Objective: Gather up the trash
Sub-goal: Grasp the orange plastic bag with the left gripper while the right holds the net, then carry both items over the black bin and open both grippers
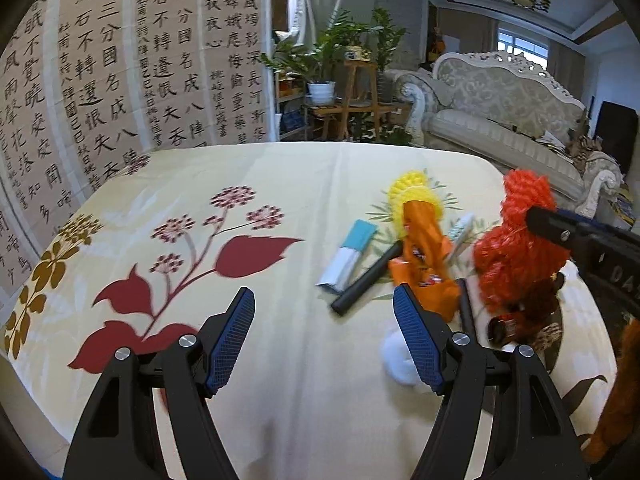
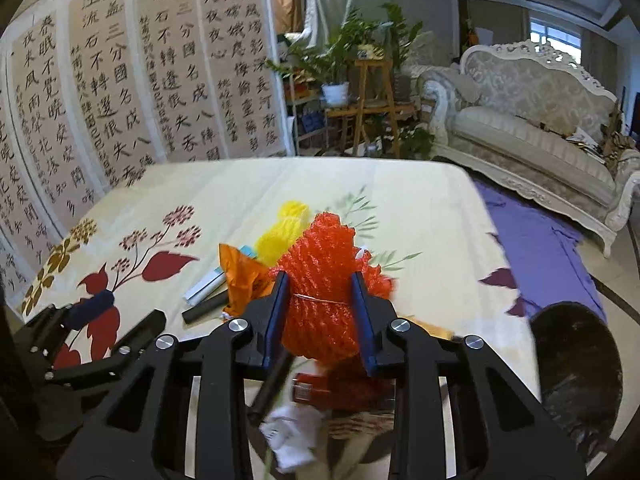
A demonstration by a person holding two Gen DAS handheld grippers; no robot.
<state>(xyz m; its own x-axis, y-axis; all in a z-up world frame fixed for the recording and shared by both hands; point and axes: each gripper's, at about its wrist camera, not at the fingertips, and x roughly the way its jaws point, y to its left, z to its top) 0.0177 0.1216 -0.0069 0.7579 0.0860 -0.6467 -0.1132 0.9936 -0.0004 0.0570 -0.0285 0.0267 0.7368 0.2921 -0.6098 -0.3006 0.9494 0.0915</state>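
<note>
My right gripper (image 2: 320,280) is shut on a red foam net (image 2: 324,268) and holds it above the floral tablecloth (image 2: 420,208); the net also shows in the left wrist view (image 1: 516,248), with the right gripper's arm (image 1: 588,244) beside it. My left gripper (image 1: 324,300) is open and empty over the cloth, left of the trash pile. The pile holds an orange wrapper (image 1: 424,252), a yellow foam net (image 1: 416,188), a blue-white packet (image 1: 348,256), a black stick (image 1: 368,278) and a white crumpled tissue (image 1: 396,356).
A dark round bin (image 2: 576,372) stands off the table's right edge on the floor, beside a purple cloth (image 2: 540,240). Calligraphy panels (image 1: 120,80) line the left wall. Plants (image 1: 344,48) and a sofa (image 1: 500,108) are behind the table.
</note>
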